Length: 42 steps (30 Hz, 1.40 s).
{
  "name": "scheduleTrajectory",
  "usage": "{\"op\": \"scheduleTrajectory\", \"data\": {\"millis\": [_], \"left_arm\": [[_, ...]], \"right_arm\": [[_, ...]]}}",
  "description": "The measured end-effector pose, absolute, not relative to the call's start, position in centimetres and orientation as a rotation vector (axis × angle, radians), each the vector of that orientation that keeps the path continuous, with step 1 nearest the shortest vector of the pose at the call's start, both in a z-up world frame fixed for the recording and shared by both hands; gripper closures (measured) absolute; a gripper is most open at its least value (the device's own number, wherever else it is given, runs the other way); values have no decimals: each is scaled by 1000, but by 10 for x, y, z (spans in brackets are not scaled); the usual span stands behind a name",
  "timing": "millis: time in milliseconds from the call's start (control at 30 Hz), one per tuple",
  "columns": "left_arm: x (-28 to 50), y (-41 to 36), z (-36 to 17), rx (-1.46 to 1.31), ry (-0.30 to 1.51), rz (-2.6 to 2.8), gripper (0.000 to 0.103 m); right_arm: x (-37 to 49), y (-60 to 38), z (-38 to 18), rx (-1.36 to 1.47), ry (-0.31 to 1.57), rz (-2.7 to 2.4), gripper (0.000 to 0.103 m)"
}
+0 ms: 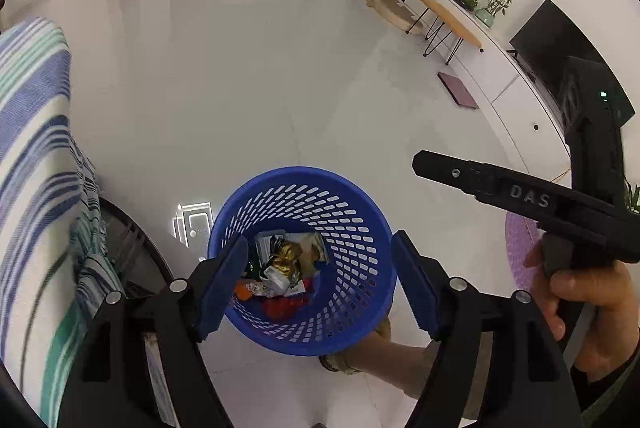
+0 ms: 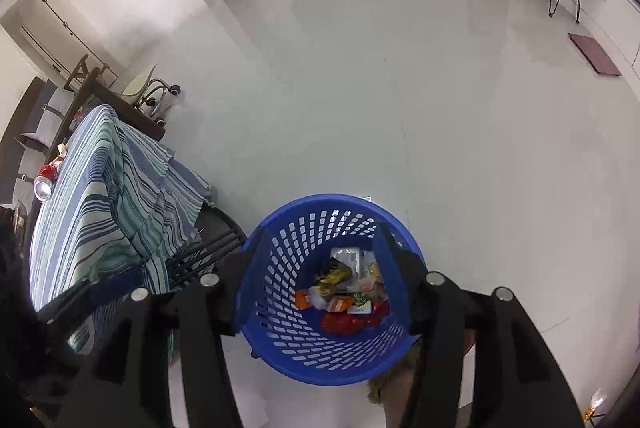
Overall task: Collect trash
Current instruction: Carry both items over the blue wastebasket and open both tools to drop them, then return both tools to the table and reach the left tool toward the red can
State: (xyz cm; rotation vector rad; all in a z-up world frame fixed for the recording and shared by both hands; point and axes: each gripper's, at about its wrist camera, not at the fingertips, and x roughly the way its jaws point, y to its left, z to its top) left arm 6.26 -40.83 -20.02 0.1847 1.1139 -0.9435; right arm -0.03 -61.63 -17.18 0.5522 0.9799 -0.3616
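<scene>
A blue perforated basket [image 1: 352, 228] stands on the floor with several wrappers [image 1: 280, 268] at its bottom; it also shows in the right wrist view [image 2: 288, 260], wrappers [image 2: 344, 288] inside. My left gripper [image 1: 316, 280] is open and empty, hovering above the basket. My right gripper [image 2: 320, 280] is open and empty above the basket too; its body [image 1: 560, 212] shows at the right of the left wrist view. A red can [image 2: 45, 180] and a small wrapper [image 2: 62, 148] lie on the striped tablecloth [image 2: 104, 188].
The cloth-covered table [image 1: 32, 168] is to the left of the basket, with a dark frame [image 2: 208, 244] beneath it. A chair [image 2: 152, 92] stands beyond. A bench [image 1: 448, 16], plants, TV and a mat [image 1: 458, 90] line the right wall.
</scene>
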Motion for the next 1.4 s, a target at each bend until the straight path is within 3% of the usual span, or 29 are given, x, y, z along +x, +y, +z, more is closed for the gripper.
{"op": "scheduleTrajectory", "data": {"millis": [67, 167, 367, 533, 800, 1067, 1400], "left_arm": [[53, -389, -175, 196, 1035, -959, 17], [43, -347, -141, 202, 924, -948, 8], [59, -232, -127, 196, 909, -756, 7], [86, -137, -132, 226, 913, -539, 7], [134, -17, -136, 171, 950, -354, 7], [139, 39, -144, 190, 976, -341, 7], [160, 57, -137, 169, 978, -371, 6]], "right_arm": [[-2, -612, -167, 512, 959, -381, 26], [8, -587, -161, 387, 943, -419, 13], [23, -508, -148, 166, 897, -354, 13], [52, -420, -122, 146, 871, -160, 12], [114, -289, -107, -1, 957, 146, 6], [154, -228, -120, -68, 1026, 209, 6], [171, -203, -136, -183, 981, 211, 6]]}}
